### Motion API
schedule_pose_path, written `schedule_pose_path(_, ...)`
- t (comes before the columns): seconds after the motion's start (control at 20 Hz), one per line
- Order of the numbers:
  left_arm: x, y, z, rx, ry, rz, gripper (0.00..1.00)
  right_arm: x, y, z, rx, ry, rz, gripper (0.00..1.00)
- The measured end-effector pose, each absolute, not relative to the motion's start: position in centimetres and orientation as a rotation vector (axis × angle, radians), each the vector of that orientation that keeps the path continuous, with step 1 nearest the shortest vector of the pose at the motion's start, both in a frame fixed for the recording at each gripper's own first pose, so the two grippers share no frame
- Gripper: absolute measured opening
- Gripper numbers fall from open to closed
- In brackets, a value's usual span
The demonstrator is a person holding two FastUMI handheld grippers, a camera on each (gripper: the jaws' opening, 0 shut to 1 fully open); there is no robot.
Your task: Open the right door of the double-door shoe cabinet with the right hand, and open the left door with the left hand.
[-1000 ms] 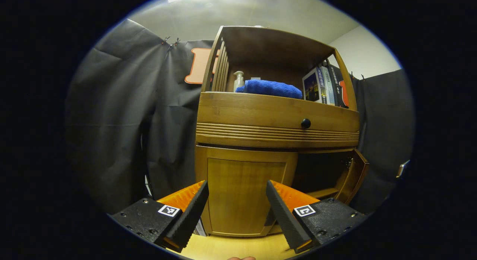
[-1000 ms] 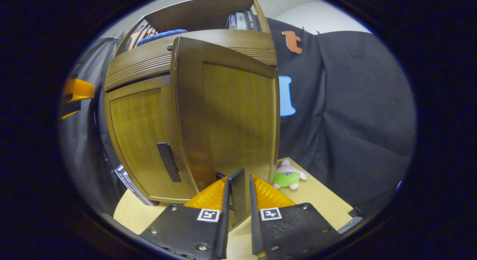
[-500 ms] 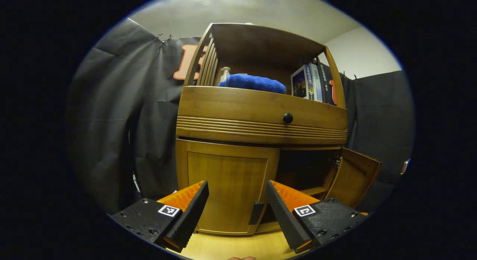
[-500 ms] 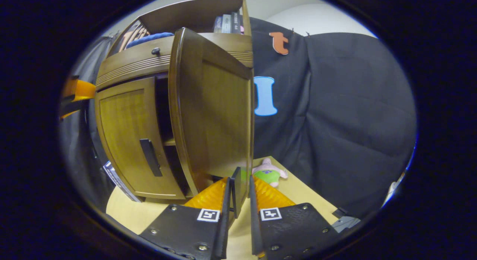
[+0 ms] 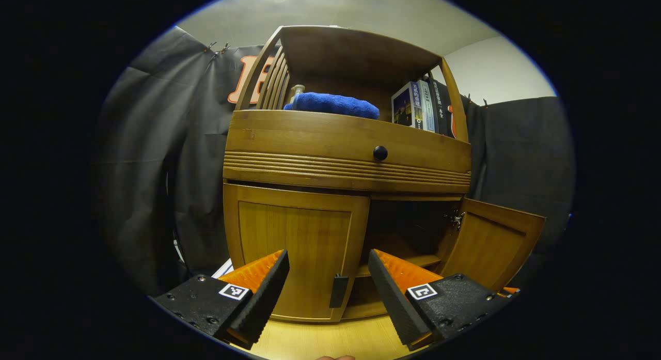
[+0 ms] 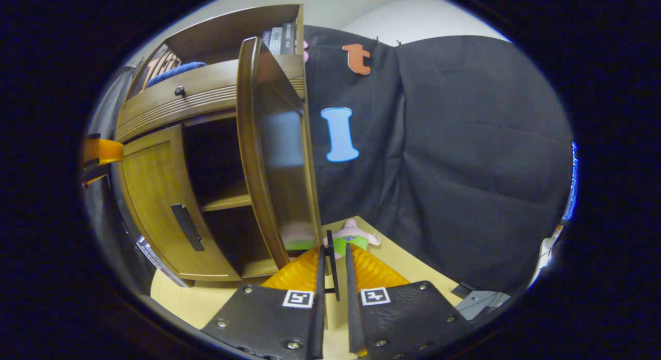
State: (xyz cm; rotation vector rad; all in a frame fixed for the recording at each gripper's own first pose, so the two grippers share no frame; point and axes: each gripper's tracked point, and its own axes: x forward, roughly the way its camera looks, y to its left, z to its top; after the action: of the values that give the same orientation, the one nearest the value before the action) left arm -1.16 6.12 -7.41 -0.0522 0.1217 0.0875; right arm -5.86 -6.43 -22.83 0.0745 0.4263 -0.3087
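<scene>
The wooden shoe cabinet (image 5: 346, 158) stands in front of me on a pale table. Its left door (image 5: 294, 246) is closed, and that door's dark handle (image 5: 338, 291) shows low between the fingers of my left gripper (image 5: 328, 262), which is open and a short way off. The right door (image 5: 490, 241) stands swung wide. In the right gripper view this right door (image 6: 273, 158) is seen nearly edge-on, and my right gripper (image 6: 333, 254) is shut on its thin dark handle (image 6: 331, 264). The left door (image 6: 155, 194) and its handle (image 6: 184, 227) lie further left.
A drawer with a black knob (image 5: 380, 153) sits above the doors. The open top shelf holds a blue towel (image 5: 330, 103) and books (image 5: 415, 104). A small plush toy (image 6: 356, 238) lies on the table (image 6: 413, 267) behind the open door. Black cloth walls surround the cabinet.
The right gripper has swung the right door much further open, baring the dark inner shelf. The left gripper has shifted right, so the left door's handle now shows between its fingers.
</scene>
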Motion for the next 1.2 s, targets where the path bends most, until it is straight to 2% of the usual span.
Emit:
schedule_pose_path(0.3,0.0,5.9,-10.1,-0.069,0.176,0.107,0.96,-7.3,-9.7,-22.8,0.071,0.414,-0.353,0.19)
schedule_pose_path(0.35,0.1,5.8,-10.5,-0.074,0.183,0.108,0.92,-7.3,-10.1,-22.8,0.068,0.412,-0.361,0.19)
schedule_pose_path(0.4,0.3,5.8,-10.9,-0.076,0.192,0.11,0.96,-7.4,-10.4,-22.8,0.067,0.411,-0.368,0.19)
schedule_pose_path(1.05,4.4,4.7,-16.7,-0.092,0.269,0.086,0.96,-6.6,-12.2,-22.4,0.059,0.404,-0.431,0.19)
schedule_pose_path(1.15,5.4,4.8,-17.6,-0.084,0.28,0.09,0.92,-6.9,-13.7,-22.1,0.038,0.402,-0.469,0.19)
schedule_pose_path(1.2,6.0,4.9,-18.2,-0.076,0.292,0.093,0.96,-7.0,-14.4,-21.8,0.041,0.389,-0.484,0.19)
